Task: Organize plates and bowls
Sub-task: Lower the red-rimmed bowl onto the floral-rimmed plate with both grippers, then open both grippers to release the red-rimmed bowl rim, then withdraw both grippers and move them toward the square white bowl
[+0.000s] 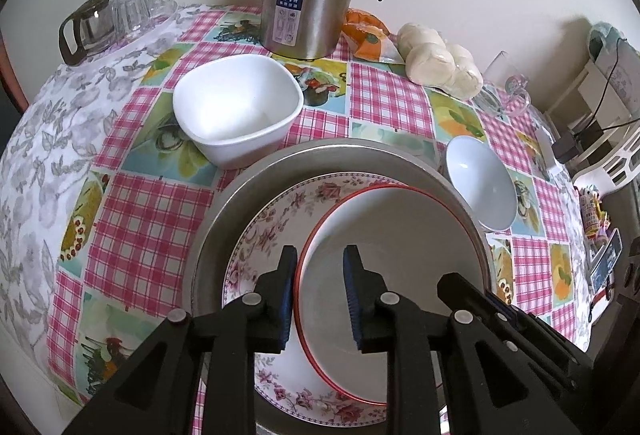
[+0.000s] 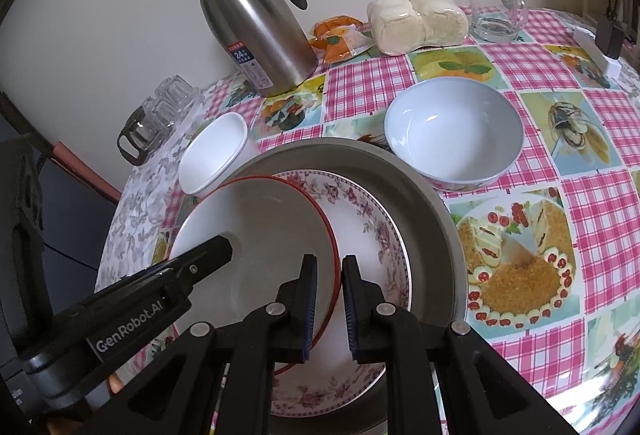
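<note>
Red-rimmed plate (image 1: 384, 235) rests on floral plate (image 1: 272, 219), straddled by left gripper (image 1: 320, 295) loosely, right gripper (image 2: 329, 309) nearly closed; release gently, jaws withdrawing level.

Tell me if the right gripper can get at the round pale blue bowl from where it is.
Probably yes: the pale blue bowl sits uncovered beyond the metal tray, but the right gripper straddles the red-rimmed plate.

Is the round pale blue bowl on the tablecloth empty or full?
Empty. The pale blue bowl stands upright, and its bare inside shows only light reflections.
</note>
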A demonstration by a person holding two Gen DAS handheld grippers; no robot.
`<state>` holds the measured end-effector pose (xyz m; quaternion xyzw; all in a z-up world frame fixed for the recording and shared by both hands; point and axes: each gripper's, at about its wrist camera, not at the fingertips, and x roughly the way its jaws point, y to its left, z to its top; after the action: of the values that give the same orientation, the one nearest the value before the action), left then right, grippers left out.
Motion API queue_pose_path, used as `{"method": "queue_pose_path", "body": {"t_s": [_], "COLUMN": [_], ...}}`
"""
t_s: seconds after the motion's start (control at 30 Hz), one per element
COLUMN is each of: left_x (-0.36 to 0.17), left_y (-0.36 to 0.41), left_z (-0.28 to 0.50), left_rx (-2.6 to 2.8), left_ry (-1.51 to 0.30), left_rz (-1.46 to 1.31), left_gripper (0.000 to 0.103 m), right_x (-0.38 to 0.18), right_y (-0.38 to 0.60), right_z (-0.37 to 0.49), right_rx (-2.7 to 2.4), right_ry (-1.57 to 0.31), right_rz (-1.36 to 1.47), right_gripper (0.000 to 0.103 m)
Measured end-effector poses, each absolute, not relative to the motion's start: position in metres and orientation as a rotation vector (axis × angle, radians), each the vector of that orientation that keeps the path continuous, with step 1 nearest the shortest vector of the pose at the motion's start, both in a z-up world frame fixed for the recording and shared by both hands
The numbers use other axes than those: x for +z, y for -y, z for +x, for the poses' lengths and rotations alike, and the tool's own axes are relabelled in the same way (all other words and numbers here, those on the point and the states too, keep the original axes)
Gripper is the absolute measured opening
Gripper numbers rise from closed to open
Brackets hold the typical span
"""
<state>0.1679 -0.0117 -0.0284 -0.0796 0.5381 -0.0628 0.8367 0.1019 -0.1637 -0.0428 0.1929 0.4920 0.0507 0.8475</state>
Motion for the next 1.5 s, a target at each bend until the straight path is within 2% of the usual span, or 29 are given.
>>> {"method": "queue_pose_path", "body": {"t_s": [0.33,0.4,0.47,0.57,0.63,0.8,0.83,0.93,1.07,1.17,1.33,1.5], "left_x": [-0.027,-0.026,-0.025,-0.023,-0.020,-0.010,-0.007,-0.003,0.000,0.003,0.008,0.007], "left_y": [0.007,0.007,0.006,0.004,0.002,-0.006,-0.008,-0.015,-0.023,-0.028,-0.034,-0.041], "left_z": [0.168,0.167,0.167,0.166,0.165,0.165,0.164,0.164,0.164,0.163,0.161,0.161], "left_rx": [-0.132,-0.125,-0.117,-0.107,-0.100,-0.054,-0.042,-0.012,0.033,0.071,0.145,0.171], "left_ry": [-1.142,-1.141,-1.138,-1.133,-1.128,-1.115,-1.107,-1.093,-1.073,-1.045,-0.993,-0.993], "left_rz": [-0.201,-0.197,-0.193,-0.197,-0.196,-0.201,-0.200,-0.197,-0.177,-0.157,-0.107,-0.097], "left_gripper": [0.026,0.031,0.038,0.046,0.051,0.067,0.068,0.069,0.086,0.087,0.101,0.103], "right_x": [-0.042,-0.043,-0.043,-0.043,-0.041,-0.032,-0.030,-0.026,-0.021,-0.018,-0.014,-0.010], "right_y": [0.165,0.165,0.165,0.168,0.169,0.171,0.171,0.173,0.175,0.176,0.177,0.178], "right_z": [0.102,0.103,0.103,0.102,0.101,0.099,0.099,0.097,0.096,0.095,0.093,0.092], "right_rx": [0.113,0.110,0.094,0.076,0.062,0.026,0.018,0.004,-0.017,-0.021,-0.021,-0.031], "right_ry": [-1.033,-1.037,-1.044,-1.048,-1.040,-1.028,-1.025,-1.013,-0.993,-0.979,-0.969,-0.955], "right_rz": [0.417,0.419,0.410,0.406,0.393,0.355,0.347,0.325,0.297,0.278,0.272,0.271], "right_gripper": [0.015,0.017,0.022,0.038,0.054,0.068,0.072,0.077,0.087,0.092,0.103,0.103]}}
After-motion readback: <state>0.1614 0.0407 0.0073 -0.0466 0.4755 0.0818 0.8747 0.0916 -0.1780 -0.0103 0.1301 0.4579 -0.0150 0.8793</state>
